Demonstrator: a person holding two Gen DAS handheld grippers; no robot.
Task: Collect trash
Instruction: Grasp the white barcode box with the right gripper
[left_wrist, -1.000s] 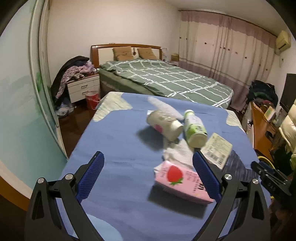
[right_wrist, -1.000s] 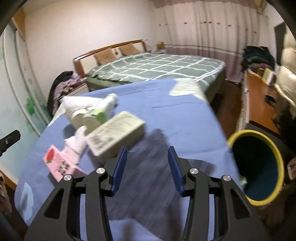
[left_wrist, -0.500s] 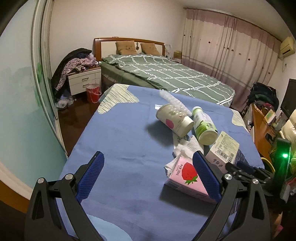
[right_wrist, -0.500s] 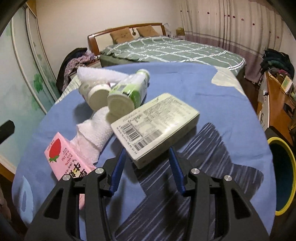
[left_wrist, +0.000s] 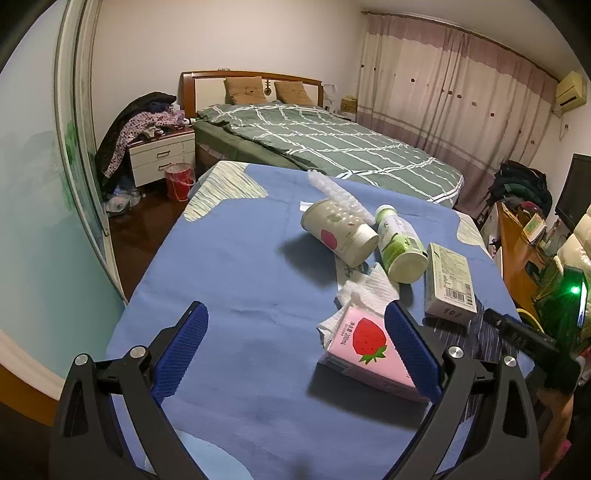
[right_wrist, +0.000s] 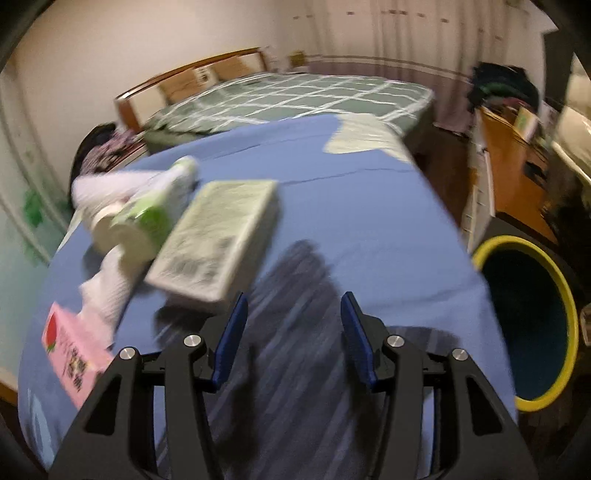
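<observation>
Trash lies on a blue-covered table (left_wrist: 229, 266): a pink strawberry carton (left_wrist: 365, 350), crumpled white tissue (left_wrist: 365, 291), a paper cup (left_wrist: 338, 230) on its side, a green-labelled bottle (left_wrist: 400, 249), a pale flat box (left_wrist: 448, 284) and a bubble-wrap roll (left_wrist: 332, 190). My left gripper (left_wrist: 295, 347) is open; its right finger is beside the carton. My right gripper (right_wrist: 293, 332) is open and empty, just right of the box (right_wrist: 218, 236); that view is blurred. A yellow-rimmed bin (right_wrist: 532, 325) stands off the table's right edge.
A bed (left_wrist: 314, 140) with a green checked quilt lies behind the table. A nightstand (left_wrist: 160, 155) piled with clothes and a red bucket (left_wrist: 179, 181) stand at the back left. A wooden desk (right_wrist: 513, 155) is to the right.
My right gripper swung toward the box, then back right so the bin shows again. My left gripper's view shifted slightly, bringing the pink carton against its right finger.
</observation>
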